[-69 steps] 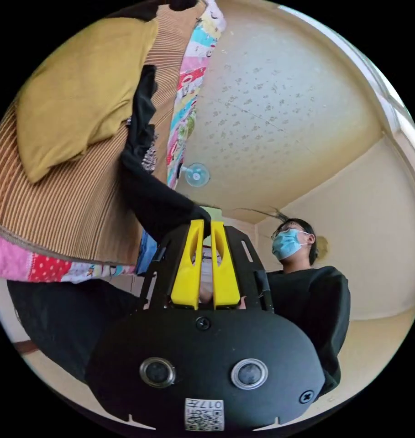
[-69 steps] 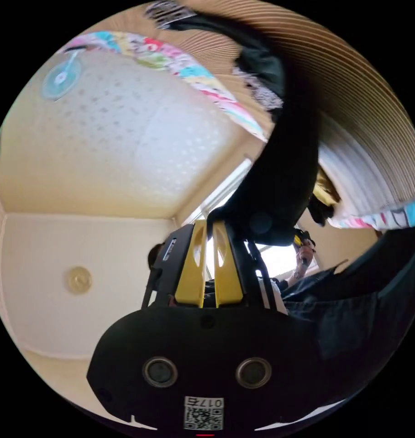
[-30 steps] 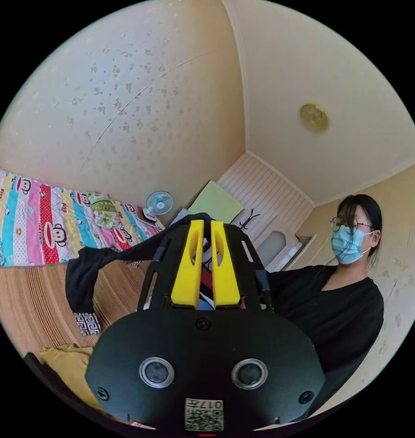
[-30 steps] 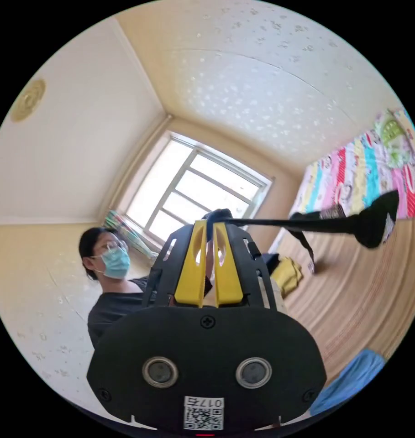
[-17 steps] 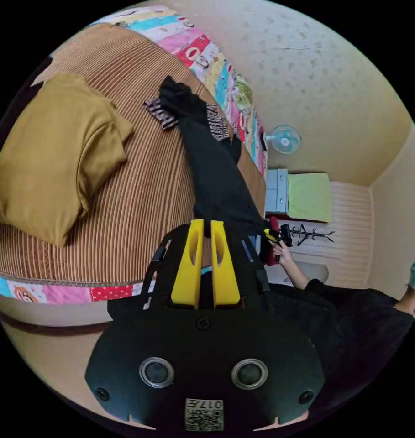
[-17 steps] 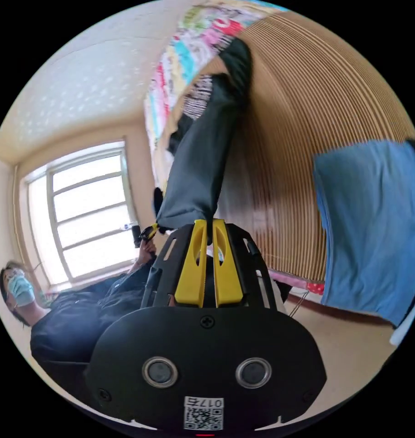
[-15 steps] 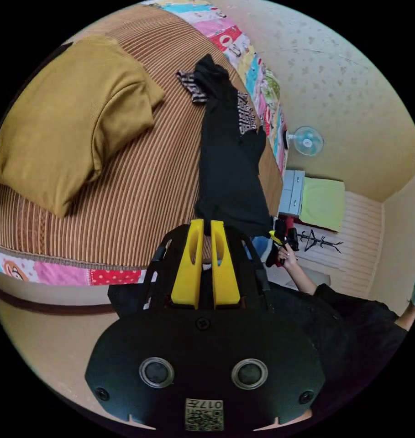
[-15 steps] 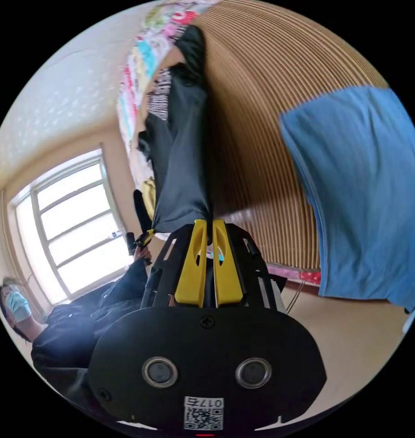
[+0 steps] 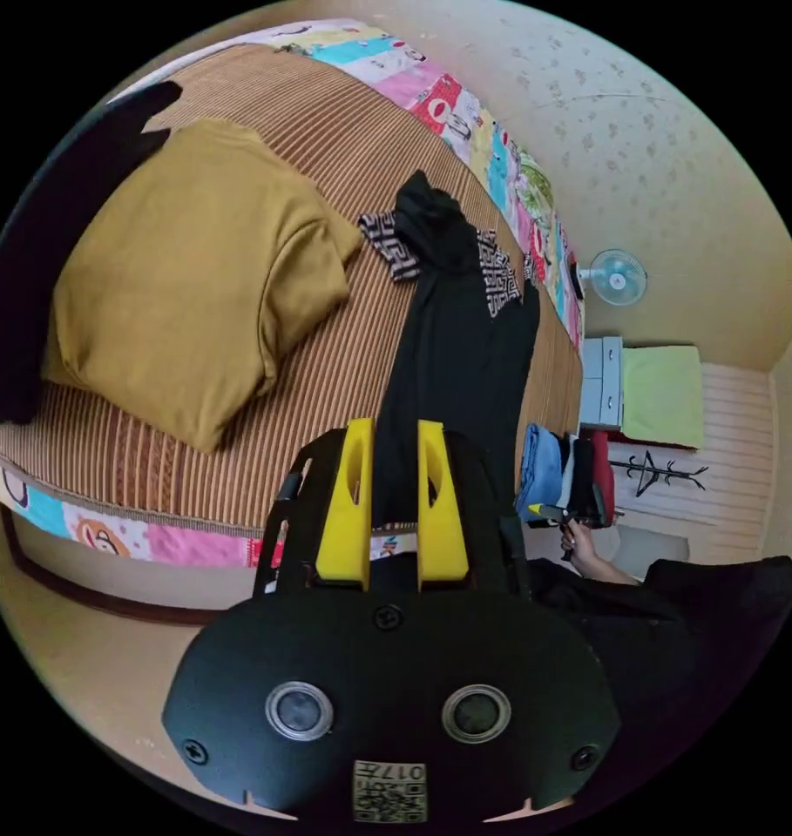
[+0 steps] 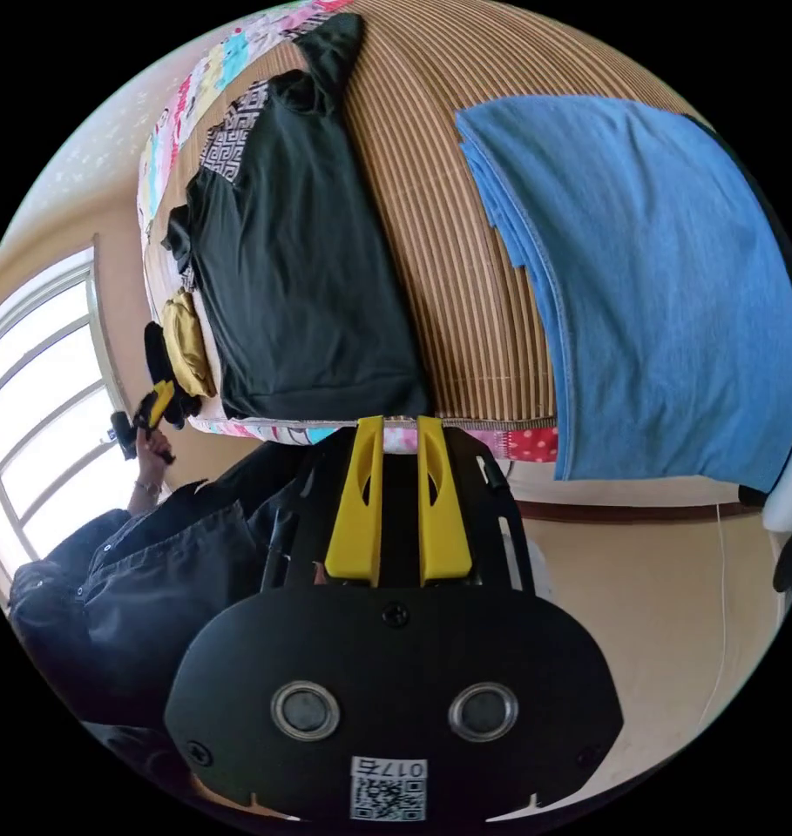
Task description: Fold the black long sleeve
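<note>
Black long sleeve [image 10: 304,261] flat on bed [image 10: 465,279], grippers open

Long sleeve [image 9: 452,348] lies flat on the mat [image 9: 326,157] straight ahead of my left tongs [image 9: 394,444], hem edge nearest them; folded shirt [image 9: 186,287] on the mat to its left; my right tongs [image 10: 394,444] sit just off the hem's other corner; folded cloth [image 10: 666,287] on the mat right of them.
</note>
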`<state>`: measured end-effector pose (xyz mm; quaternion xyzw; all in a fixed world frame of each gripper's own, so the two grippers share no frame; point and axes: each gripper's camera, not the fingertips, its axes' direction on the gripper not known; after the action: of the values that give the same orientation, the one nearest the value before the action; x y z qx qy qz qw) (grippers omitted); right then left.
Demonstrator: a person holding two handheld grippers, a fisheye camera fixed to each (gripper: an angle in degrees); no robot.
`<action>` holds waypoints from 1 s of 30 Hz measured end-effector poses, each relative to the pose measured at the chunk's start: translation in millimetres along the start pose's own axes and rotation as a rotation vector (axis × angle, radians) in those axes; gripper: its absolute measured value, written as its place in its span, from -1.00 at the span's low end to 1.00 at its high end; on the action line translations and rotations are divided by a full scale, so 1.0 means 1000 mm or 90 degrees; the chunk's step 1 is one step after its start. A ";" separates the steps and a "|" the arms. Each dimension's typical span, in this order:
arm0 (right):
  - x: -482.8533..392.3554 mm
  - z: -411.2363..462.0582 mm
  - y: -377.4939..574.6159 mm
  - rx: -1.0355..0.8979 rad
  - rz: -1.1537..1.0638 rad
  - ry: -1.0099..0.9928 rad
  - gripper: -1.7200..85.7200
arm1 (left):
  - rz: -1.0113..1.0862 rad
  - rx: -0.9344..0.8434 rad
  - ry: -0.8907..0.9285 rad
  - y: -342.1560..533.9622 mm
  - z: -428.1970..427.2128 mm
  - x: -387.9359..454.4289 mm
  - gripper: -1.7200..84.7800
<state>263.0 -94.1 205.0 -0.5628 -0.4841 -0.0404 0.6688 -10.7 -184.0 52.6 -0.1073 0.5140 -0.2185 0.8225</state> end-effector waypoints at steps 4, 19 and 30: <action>-0.018 -0.004 -0.010 -0.009 -0.032 -0.004 -0.89 | 0.086 0.014 -0.014 -0.120 0.014 -0.003 -0.76; -0.048 -0.013 -0.015 0.016 -0.061 0.019 -0.90 | 0.205 -0.023 -0.012 -0.212 -0.025 -0.055 -0.97; -0.137 -0.009 -0.085 0.002 -0.254 0.045 -0.84 | 0.130 0.113 0.226 -0.170 -0.354 -0.164 -0.98</action>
<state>144.6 -199.5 171.7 -0.4526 -0.5622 -0.1911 0.6652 -430.8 -240.2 92.8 0.0579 0.6376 -0.1936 0.7434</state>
